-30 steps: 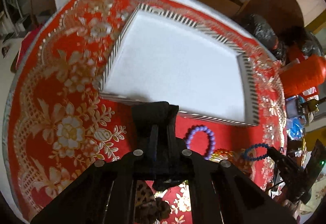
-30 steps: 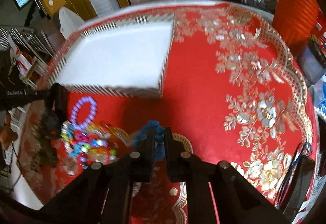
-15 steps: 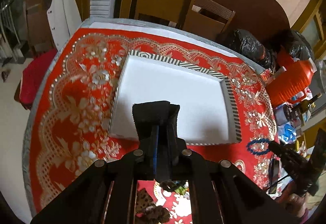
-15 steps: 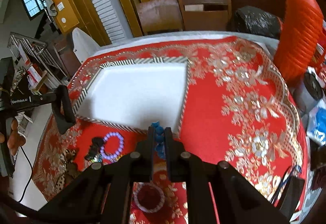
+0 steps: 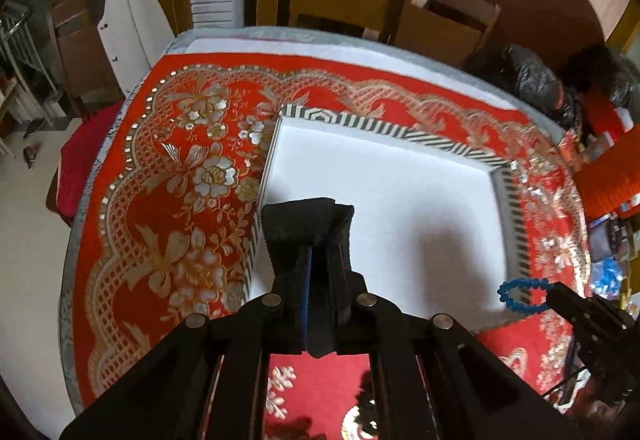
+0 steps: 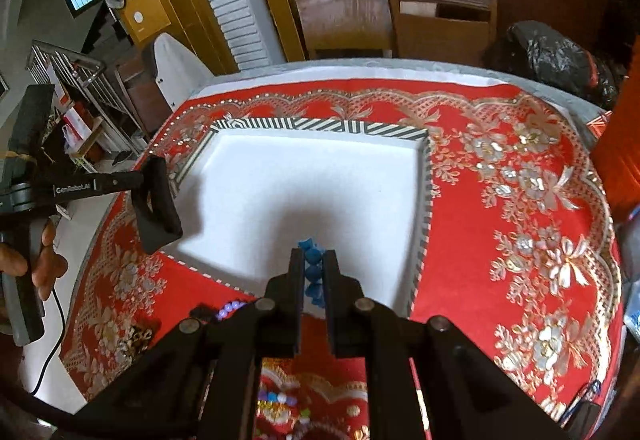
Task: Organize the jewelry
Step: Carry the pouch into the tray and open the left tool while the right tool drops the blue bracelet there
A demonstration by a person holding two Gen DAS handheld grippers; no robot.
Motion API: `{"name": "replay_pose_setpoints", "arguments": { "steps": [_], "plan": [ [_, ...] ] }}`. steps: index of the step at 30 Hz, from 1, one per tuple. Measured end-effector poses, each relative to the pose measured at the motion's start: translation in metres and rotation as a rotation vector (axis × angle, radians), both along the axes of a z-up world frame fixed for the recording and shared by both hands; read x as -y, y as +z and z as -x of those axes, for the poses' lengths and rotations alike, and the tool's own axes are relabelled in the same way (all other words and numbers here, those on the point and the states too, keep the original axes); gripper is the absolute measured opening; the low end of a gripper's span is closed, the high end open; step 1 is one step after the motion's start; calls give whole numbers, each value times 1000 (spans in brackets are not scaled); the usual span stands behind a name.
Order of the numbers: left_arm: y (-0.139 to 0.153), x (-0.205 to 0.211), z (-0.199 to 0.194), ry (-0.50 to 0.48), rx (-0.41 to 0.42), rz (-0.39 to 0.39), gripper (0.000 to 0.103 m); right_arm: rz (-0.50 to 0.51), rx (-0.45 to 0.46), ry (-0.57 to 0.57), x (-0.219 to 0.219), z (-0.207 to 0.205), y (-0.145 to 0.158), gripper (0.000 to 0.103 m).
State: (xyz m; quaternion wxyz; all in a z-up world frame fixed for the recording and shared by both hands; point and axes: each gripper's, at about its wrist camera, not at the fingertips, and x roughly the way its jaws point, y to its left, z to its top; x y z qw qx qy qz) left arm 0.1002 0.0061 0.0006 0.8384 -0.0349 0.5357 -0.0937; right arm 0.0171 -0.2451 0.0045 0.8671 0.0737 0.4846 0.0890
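A white tray with a black-and-white striped rim [image 5: 400,132] [image 6: 320,126] lies on the red flowered tablecloth [image 6: 520,200]. My right gripper [image 6: 312,256] is shut on a blue bead bracelet [image 6: 312,264] and hangs over the tray's near edge. In the left wrist view the bracelet [image 5: 520,296] dangles as a loop from the right gripper [image 5: 554,296]. My left gripper [image 5: 316,260] [image 6: 150,176] is shut on a black fabric piece [image 5: 308,224] [image 6: 156,208] over the tray's near left corner. A purple bead bracelet [image 6: 230,310] and multicoloured beads [image 6: 280,400] lie on the cloth in front of the tray.
Wooden chairs [image 6: 440,20] stand behind the round table. A black plastic bag [image 6: 560,60] and an orange object [image 5: 608,176] sit at the right. A hand [image 6: 40,260] holds the left gripper's handle. A dark jewellery item [image 6: 136,336] lies near the table's left edge.
Both grippers rose from the jewellery pile and moved forward over the tray's near edge. The blue bracelet stayed in the right gripper and the black fabric in the left.
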Motion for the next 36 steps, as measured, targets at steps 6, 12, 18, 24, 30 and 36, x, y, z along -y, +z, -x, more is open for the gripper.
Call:
{"name": "replay_pose_setpoints", "arguments": {
  "steps": [6, 12, 18, 24, 30, 36],
  "plan": [
    [-20, 5, -11, -17, -31, -69, 0, -21, -78, -16, 5, -15, -29, 9],
    [-35, 10, -23, -16, -51, -93, 0, 19, -145, -100, 29, -22, -58, 9],
    [-40, 17, -34, -29, -46, -119, 0, 48, -170, -124, 39, -24, -69, 9],
    [-44, 18, -34, -32, -51, -134, 0, 80, -179, -112, 34, -25, -72, 9],
    [-43, 14, -30, -2, -49, -122, 0, 104, -172, -104, 30, -24, -73, 9],
    [-39, 14, -25, -1, -51, -135, 10, 85, -156, -114, 30, -21, -69, 33]
  ]
}}
